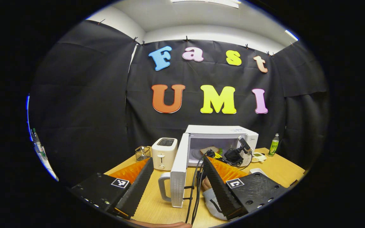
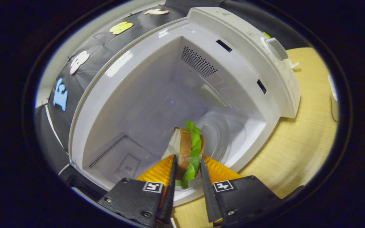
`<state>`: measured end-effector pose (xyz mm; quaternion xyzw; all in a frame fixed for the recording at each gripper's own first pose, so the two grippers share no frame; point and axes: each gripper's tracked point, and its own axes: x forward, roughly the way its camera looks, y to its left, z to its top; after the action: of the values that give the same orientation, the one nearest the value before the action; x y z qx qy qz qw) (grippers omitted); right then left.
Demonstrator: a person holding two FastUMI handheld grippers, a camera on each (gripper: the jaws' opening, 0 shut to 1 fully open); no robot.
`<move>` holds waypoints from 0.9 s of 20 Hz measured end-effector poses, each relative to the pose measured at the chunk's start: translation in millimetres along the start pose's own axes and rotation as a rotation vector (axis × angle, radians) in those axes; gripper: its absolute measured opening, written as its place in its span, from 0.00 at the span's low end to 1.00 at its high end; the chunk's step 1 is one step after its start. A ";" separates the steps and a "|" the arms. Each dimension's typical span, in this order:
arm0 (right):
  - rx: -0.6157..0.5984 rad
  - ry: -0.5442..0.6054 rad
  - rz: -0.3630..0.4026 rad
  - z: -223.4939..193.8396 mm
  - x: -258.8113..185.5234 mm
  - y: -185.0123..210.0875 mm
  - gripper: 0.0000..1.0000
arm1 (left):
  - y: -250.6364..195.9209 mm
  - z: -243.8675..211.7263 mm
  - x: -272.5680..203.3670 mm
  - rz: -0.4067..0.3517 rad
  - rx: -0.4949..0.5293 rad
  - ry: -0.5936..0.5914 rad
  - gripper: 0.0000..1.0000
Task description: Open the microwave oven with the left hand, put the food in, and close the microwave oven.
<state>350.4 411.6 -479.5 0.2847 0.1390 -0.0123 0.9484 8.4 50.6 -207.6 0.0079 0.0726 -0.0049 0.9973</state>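
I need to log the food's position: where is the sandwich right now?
In the right gripper view the sandwich is clamped between the right tongs, at the open microwave mouth, above the turntable.

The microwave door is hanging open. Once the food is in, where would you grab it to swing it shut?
Take the door by its handle, a vertical loop on the free edge away from the hinge. Come with the left gripper, fingers either side of the bar, from the door's outer face.
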 end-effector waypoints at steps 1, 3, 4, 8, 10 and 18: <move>-0.082 -0.025 -0.029 2.9 0.0 -6.8 0.52 | -1.0 1.4 -3.7 -0.002 0.000 -0.005 0.95; -0.249 -0.066 -0.092 5.8 -2.4 -14.9 0.75 | -4.5 6.0 -10.7 -0.006 0.004 -0.018 0.95; -0.280 -0.081 -0.092 4.9 -5.1 -13.6 0.71 | -5.3 6.7 -14.6 -0.005 0.013 -0.021 0.95; -0.366 -0.089 -0.083 9.0 -14.5 -14.2 0.92 | 1.8 5.0 -30.9 0.023 0.023 -0.012 0.95; -0.416 -0.096 -0.051 10.0 -23.4 -11.3 0.91 | 5.1 9.7 -40.5 0.033 0.005 -0.022 0.95; -0.512 -0.121 0.108 14.8 -86.4 -7.1 0.91 | 47.5 0.4 -61.5 0.109 -0.040 -0.018 0.95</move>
<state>270.4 392.8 -448.0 0.0412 0.0652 0.0569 0.9954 -51.9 98.6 -197.6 -0.0080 0.0634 0.0507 0.9967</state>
